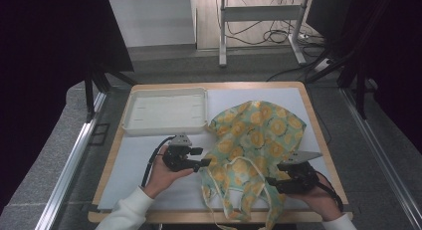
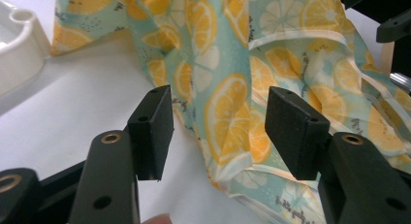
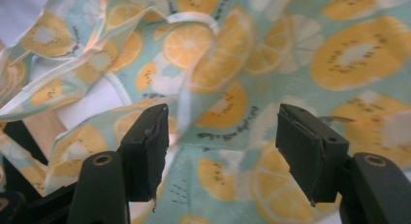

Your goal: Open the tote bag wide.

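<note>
A crumpled cloth (image 1: 254, 135) printed with orange and lemon slices on pale green lies on the white mat, its straps trailing to the table's front edge. My left gripper (image 1: 200, 157) is at the cloth's left edge, pointing right. In the left gripper view the left gripper (image 2: 220, 132) stands open, with a fold of the cloth (image 2: 232, 64) just beyond the gap and the pads not touching it. My right gripper (image 1: 271, 182) is at the cloth's lower right, pointing left. In the right gripper view the right gripper (image 3: 223, 141) is open over the cloth (image 3: 291, 40), gripping nothing.
A white tray (image 1: 130, 121) sits at the back left of the mat (image 1: 144, 155), and its corner (image 2: 17, 44) appears in the left gripper view. The wooden table edge (image 1: 318, 135) runs along the right. The other gripper's body (image 2: 392, 25) is beyond the cloth.
</note>
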The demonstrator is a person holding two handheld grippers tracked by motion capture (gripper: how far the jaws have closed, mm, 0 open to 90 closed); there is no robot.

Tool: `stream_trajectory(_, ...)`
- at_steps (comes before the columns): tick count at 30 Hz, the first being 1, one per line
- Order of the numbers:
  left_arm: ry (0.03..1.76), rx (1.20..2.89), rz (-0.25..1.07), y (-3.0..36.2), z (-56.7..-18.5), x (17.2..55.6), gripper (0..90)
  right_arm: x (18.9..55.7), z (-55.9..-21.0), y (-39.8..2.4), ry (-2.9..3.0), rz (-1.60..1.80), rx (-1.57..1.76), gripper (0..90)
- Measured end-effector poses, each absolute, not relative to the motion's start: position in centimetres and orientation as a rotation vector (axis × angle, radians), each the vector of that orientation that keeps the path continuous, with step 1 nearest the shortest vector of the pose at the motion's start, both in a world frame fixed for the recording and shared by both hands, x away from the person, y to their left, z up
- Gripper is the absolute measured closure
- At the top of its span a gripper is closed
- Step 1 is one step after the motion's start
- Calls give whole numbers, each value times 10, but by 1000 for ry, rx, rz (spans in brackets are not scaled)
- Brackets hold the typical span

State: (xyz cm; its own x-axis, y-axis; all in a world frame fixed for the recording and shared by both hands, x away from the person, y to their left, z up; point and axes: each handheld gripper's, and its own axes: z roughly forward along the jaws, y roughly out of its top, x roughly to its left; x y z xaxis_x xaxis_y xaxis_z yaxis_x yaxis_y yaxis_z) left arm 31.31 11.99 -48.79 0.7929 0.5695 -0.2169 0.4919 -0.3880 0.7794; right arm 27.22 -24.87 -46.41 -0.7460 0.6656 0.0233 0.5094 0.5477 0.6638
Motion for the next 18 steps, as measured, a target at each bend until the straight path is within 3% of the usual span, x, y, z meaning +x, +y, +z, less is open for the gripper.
stream_trajectory(18,773,2064,89,117,-490,308,436,262,-494,-234,2681,862,957,352)
